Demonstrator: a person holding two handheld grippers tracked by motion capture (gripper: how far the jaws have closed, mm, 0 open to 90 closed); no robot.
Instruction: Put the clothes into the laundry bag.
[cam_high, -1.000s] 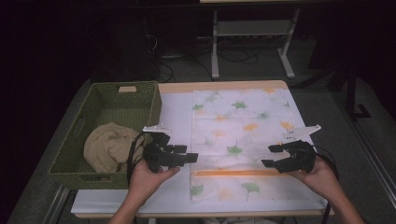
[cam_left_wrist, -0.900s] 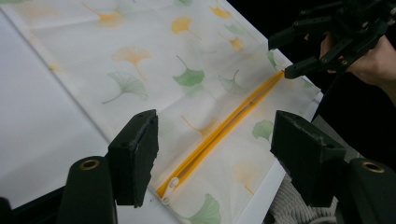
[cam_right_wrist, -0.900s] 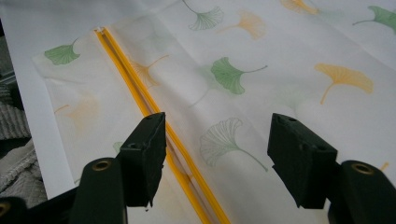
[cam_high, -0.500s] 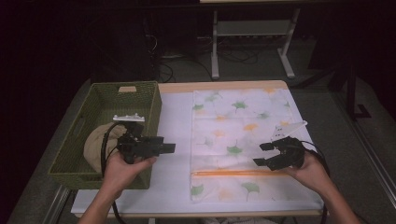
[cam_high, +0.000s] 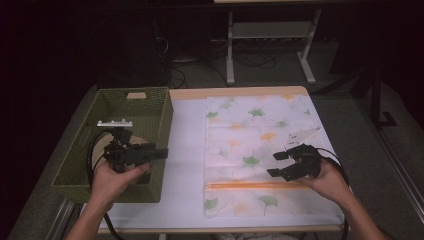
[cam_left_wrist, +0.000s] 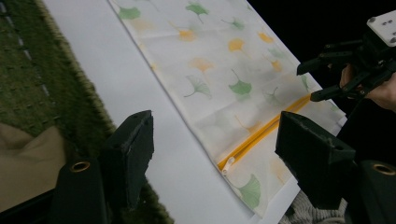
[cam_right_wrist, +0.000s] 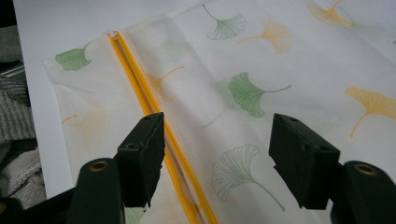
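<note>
Dark floor and a pale metal stand lie beyond the table (cam_high: 187, 135), whose white top fills the middle of the high view. Across its right half lies a white fabric bag (cam_high: 255, 145) printed with green and orange ginkgo leaves, spread flat, with an orange zipper (cam_high: 250, 185) running across it near the person's side. At the table's left edge sits a green woven basket (cam_high: 150, 112), and a tan cloth (cam_left_wrist: 23, 158) rests in its bottom. Over the basket's near right part, the left gripper (cam_high: 161, 153) is held level in the person's hand, pointing toward the bag; its jaws have just been opening and stand wide apart with nothing between them. Above the bag's right side, just beyond the zipper, the right gripper (cam_high: 278, 164) hovers with its jaws spread wide and empty, pointing left. At the zipper's left end, the small white pull tab (cam_left_wrist: 227, 164) lies on the fabric.
</note>
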